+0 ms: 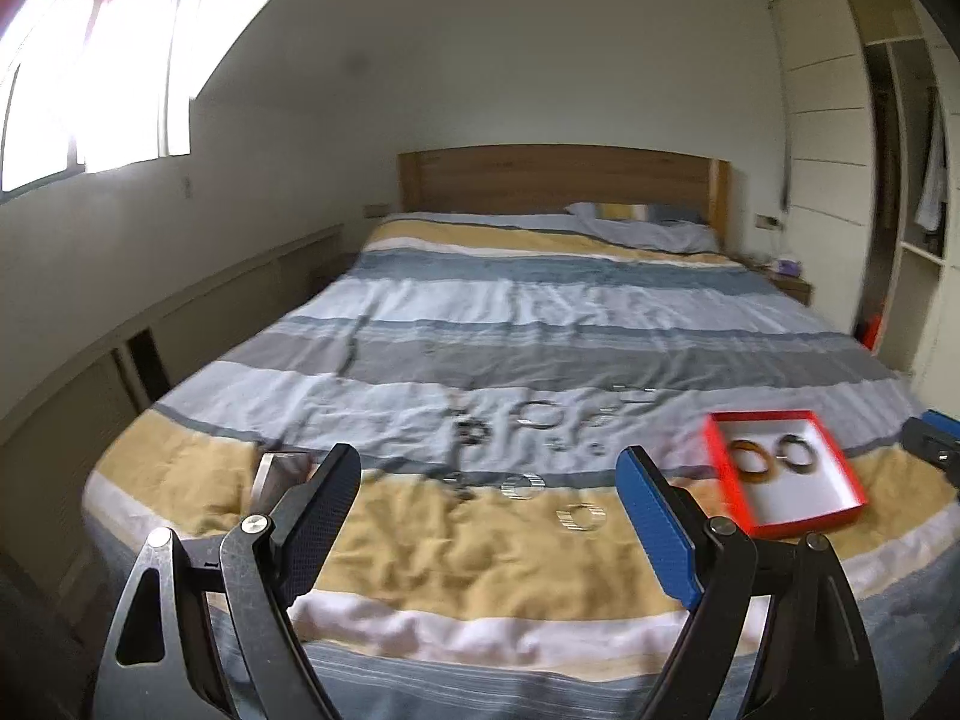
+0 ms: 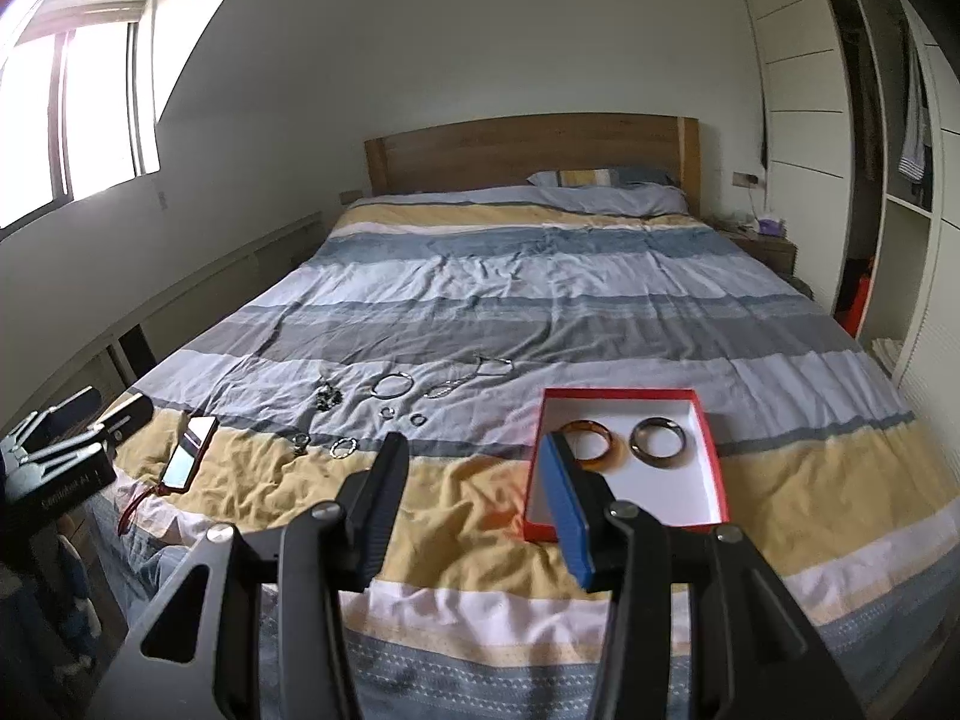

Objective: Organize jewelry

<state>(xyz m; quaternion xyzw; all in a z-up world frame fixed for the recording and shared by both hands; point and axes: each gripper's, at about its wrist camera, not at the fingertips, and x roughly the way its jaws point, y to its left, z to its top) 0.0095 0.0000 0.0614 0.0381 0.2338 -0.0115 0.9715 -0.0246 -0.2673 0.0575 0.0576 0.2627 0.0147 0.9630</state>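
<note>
A red box [image 2: 714, 468] with a white inside lies on the striped bedcover and holds an amber bangle [image 2: 591, 447] and a dark bangle [image 2: 660, 441]; it also shows in the left wrist view [image 1: 729, 480]. Loose rings, bracelets and chains lie scattered left of it, among them a silver hoop [image 2: 391, 385], a beaded bracelet [image 1: 581, 517] and another [image 1: 523, 485]. My left gripper [image 1: 487, 468] is open and empty above the bed's foot. My right gripper [image 2: 474, 450] is open and empty, its blue finger [image 2: 567, 504] over the box's left edge.
A phone [image 2: 191, 459] with a red cord lies at the bed's left edge; it also shows in the left wrist view [image 1: 279, 471]. The bed [image 2: 540, 276] has a wooden headboard [image 2: 528, 153]. A wardrobe [image 2: 870, 180] stands at right, a low wall cabinet [image 2: 180, 312] at left.
</note>
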